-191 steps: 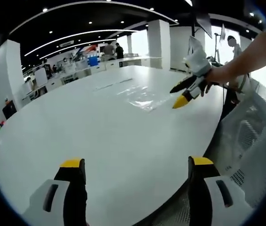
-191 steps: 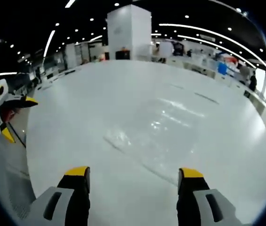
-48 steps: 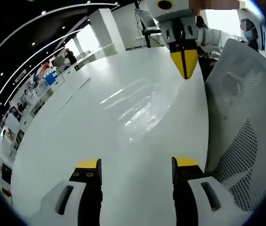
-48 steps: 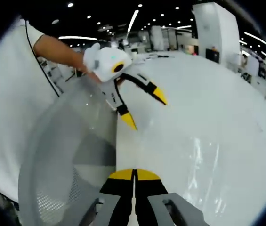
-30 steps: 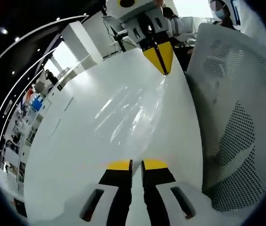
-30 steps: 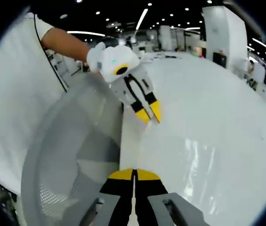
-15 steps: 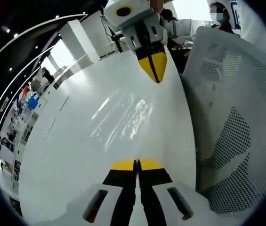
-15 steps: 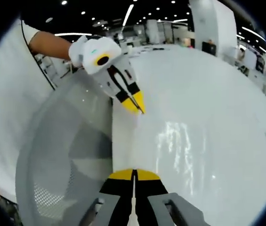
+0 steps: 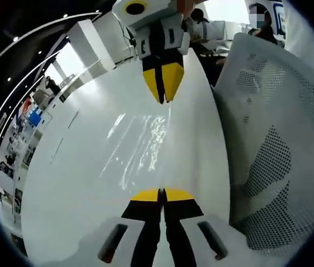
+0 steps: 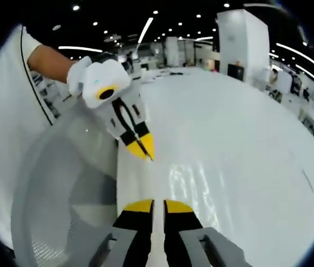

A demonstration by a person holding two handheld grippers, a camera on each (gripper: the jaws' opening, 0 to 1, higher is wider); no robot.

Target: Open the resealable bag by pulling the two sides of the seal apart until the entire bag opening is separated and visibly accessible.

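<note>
The clear resealable bag (image 9: pixel 140 146) lies as a glinting film over the white table (image 9: pixel 73 183), stretched between the two grippers. My left gripper (image 9: pixel 162 194) is shut on the bag's near edge at the bottom of the left gripper view. In that view my right gripper (image 9: pixel 163 92) points down from the top, its yellow tips on the far edge. In the right gripper view my right gripper (image 10: pixel 158 207) holds the film with only a narrow slit between its jaws. There the left gripper (image 10: pixel 144 149) is shut just ahead, held by a gloved hand, and the bag (image 10: pixel 193 181) shimmers to the right.
A white mesh chair back (image 9: pixel 273 156) stands close along the table's edge, and the same chair (image 10: pixel 62 200) rises beside my right gripper. The person's sleeve and arm (image 10: pixel 45 58) reach in. Desks and pillars stand far behind the table.
The two grippers have drawn closer together over the bag. My right gripper's jaws, pressed tight half a second ago, now show a narrow slit. The left gripper shut about a second ago.
</note>
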